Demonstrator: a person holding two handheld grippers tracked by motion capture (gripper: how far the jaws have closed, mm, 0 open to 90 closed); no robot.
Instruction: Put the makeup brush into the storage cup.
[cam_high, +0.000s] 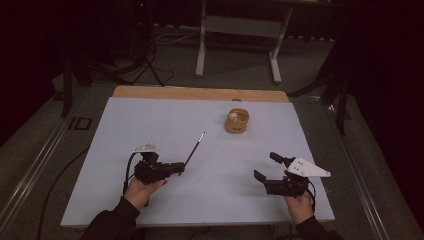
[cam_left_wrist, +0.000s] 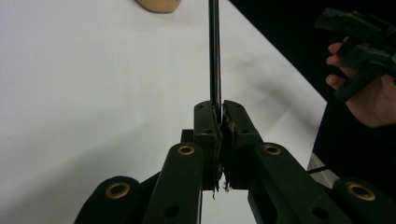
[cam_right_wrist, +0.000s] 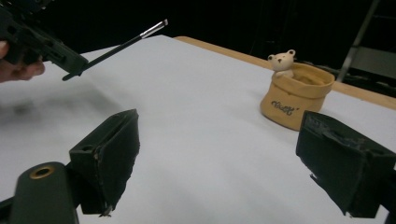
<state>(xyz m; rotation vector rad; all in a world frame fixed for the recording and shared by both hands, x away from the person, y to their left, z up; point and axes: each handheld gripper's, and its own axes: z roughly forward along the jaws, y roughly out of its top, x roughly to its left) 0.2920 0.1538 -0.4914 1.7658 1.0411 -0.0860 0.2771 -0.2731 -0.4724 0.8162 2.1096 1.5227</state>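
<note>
High view: a pale blue-white table (cam_high: 150, 200) covers the middle of the frame, with a wooden edge along its far side. At lower left the left gripper (cam_high: 179, 167), held in the person's left hand (cam_high: 141, 190), is clamped on the end of a thin black brush (cam_high: 195, 148) that slants up and to the right, its tip raised toward the frame's centre. At lower right the right gripper (cam_high: 265, 166), held in the right hand (cam_high: 300, 205), has its 2 jaws spread with nothing between them. In the upper middle right of the table stands a tan pot (cam_high: 237, 121) with a small white figure at its rim, well apart from both grippers.

Left gripper view: the 2 black jaws meet at centre frame, pinching the brush (cam_left_wrist: 214, 51) handle, which runs straight up to the top edge. The pot (cam_left_wrist: 159, 4) peeks in at the top edge. The other gripper and hand (cam_left_wrist: 369, 100) sit at upper right.

Right gripper view: the jaws stand wide apart at lower left and lower right, empty. The pot (cam_right_wrist: 296, 95) is at right of centre, a little bear (cam_right_wrist: 282, 62) on its rim. At upper left the left gripper (cam_right_wrist: 74, 70) holds the brush (cam_right_wrist: 123, 46), bristle tip pointing up-right.
</note>
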